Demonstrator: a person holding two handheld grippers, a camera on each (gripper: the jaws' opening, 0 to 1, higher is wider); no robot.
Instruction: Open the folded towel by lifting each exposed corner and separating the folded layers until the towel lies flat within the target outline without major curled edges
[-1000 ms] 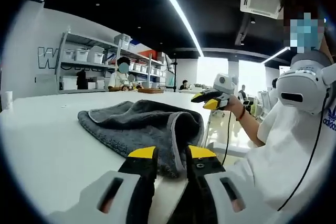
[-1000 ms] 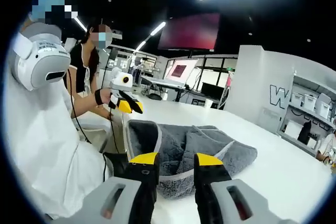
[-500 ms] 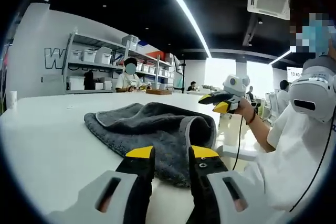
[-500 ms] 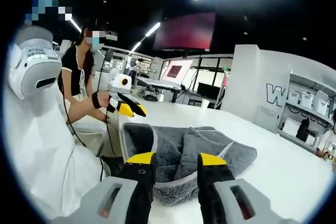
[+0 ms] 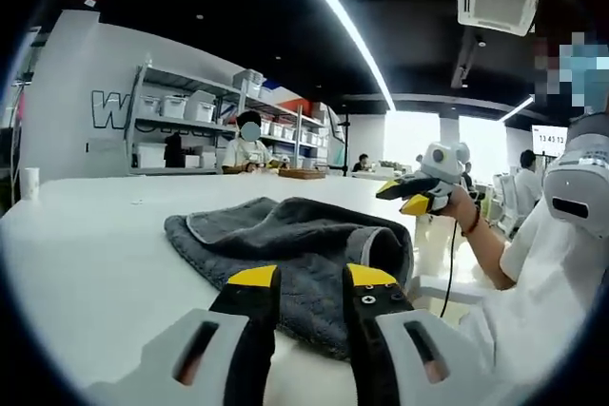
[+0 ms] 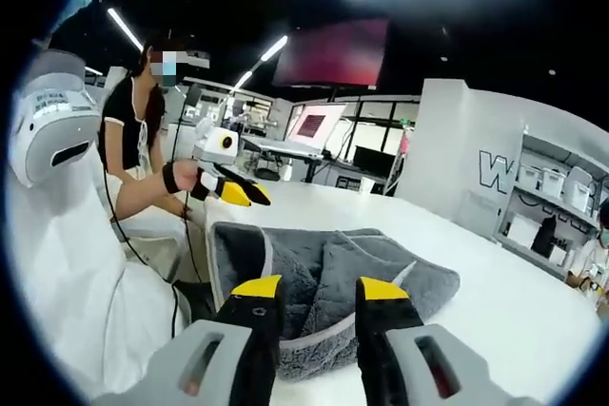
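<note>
A grey towel (image 5: 290, 244) lies folded and rumpled on a white table (image 5: 86, 263), its near edge curled into a thick roll close to the table's edge, where a seated person works. In the left gripper view, the left tool (image 5: 311, 282) hangs low just short of that near edge, jaws parted by a narrow gap and holding nothing; the right tool (image 5: 411, 199) shows farther off, raised above the towel's far end, whether its jaws are apart not clear from here. In the right gripper view, the right tool (image 6: 317, 294) likewise stands slightly open and empty over the pale-trimmed hem of the towel (image 6: 333, 282), with the left tool (image 6: 238, 192) held up beyond the upturned flap. No target outline can be made out on the table.

The step looks to be the first corner grab. Done well, it likely means each tool taking only the top layer at a trimmed corner, not the whole roll, then lifting and drawing outward, away from the other, so the layers part without dragging the towel off the table.
</note>
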